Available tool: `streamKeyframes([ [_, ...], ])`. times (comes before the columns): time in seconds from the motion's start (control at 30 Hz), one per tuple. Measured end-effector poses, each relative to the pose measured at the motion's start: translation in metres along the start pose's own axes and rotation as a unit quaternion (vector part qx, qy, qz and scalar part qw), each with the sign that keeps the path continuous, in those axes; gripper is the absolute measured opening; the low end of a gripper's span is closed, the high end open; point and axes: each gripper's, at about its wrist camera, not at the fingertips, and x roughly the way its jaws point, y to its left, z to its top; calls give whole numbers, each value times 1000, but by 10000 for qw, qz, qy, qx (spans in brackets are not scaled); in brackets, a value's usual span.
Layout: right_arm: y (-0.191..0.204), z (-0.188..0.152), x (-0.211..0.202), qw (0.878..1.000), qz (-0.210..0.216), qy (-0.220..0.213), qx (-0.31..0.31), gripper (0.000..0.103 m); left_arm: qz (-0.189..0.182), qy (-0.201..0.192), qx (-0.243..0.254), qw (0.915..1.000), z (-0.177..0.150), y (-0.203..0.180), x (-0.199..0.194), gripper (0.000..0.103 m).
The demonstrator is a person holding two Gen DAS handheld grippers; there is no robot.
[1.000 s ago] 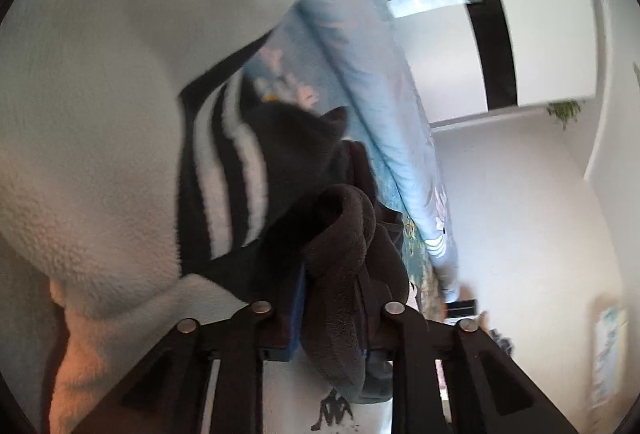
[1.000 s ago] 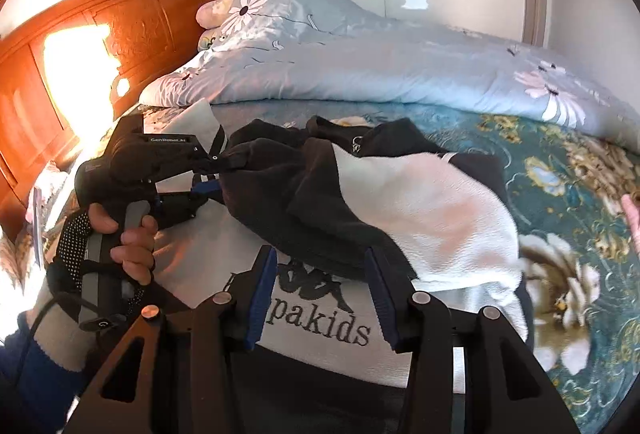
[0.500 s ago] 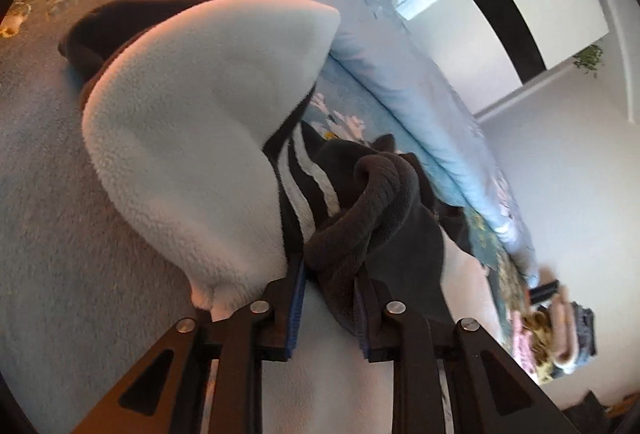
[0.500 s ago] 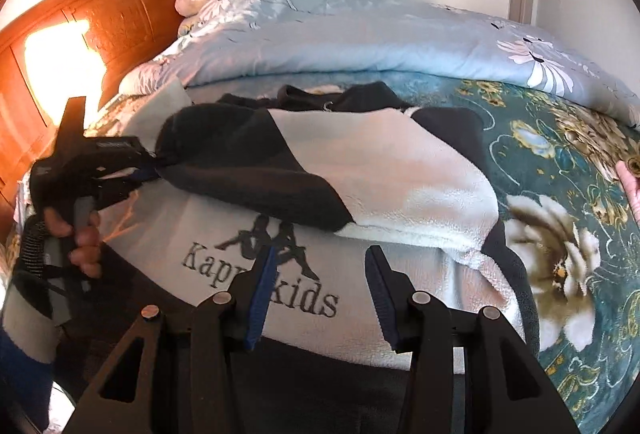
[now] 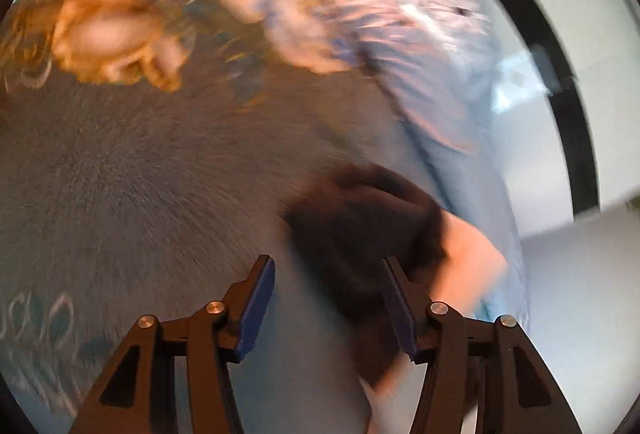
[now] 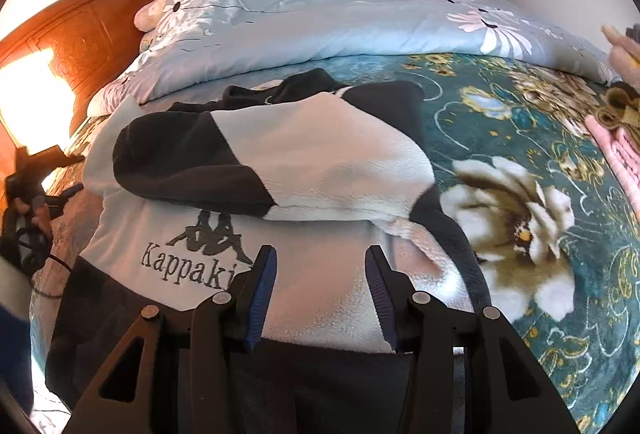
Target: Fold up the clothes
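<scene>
I count one black-and-white fleece sweatshirt (image 6: 304,169) with a stitched logo on the teal floral bedspread (image 6: 520,137), near its front edge, and one sleeve (image 6: 240,161) of it folded across the chest. One pale blue flowered quilt (image 6: 340,21) lies along the bedspread's far edge, with one pink-edged pillow (image 6: 146,13) at the far left corner against one orange wooden headboard (image 6: 80,33). At the right edge I see one stack of folded pink and tan clothes (image 6: 618,129); how many pieces it holds I cannot tell. I have two black grippers: the right gripper (image 6: 320,286) and the left gripper (image 5: 328,298), each with two blue-padded fingers (image 6: 264,290) spread apart. The left wrist view is blurred.
</scene>
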Motion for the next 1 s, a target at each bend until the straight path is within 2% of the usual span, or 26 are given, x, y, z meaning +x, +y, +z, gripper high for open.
streamKeyframes([
  [0.03,0,0,0,10000,-3,11,11,47,-107,32,-148,9998,5,2,6,59],
  [0.17,2,-2,-2,10000,11,16,-47,47,-26,-118,83,9999,18,-8,21,55],
  [0.2,3,-2,-3,10000,15,4,-60,47,57,-179,197,9996,19,-13,23,48],
  [0.23,2,-2,-4,10000,19,-16,-56,47,184,-243,274,9992,21,-15,23,28],
  [0.33,0,-3,-8,10000,38,-74,-26,47,273,-368,328,9984,34,-9,11,24],
  [0.4,-4,-3,-11,9999,23,-112,0,47,383,-745,723,9939,41,-31,-12,22],
  [0.47,-10,-3,-13,9999,21,-150,63,47,435,-1191,1181,9849,47,-59,-42,22],
  [0.57,-19,-4,-15,9995,66,-214,223,47,355,-1876,1759,9657,49,-100,-96,22],
  [0.63,-22,-5,-13,9994,99,-208,270,47,245,-2085,2132,9542,42,-125,-123,22],
  [0.7,-25,-6,-11,9993,130,-191,298,47,2,-2128,2549,9433,22,-151,-143,22],
  [0.8,-27,-8,-10,9991,188,-189,335,47,-352,-2047,3125,9269,-14,-187,-155,22],
  [1.0,-38,-10,-22,9984,127,-333,448,47,-1305,-1048,4149,8943,-119,-266,-128,22],
])
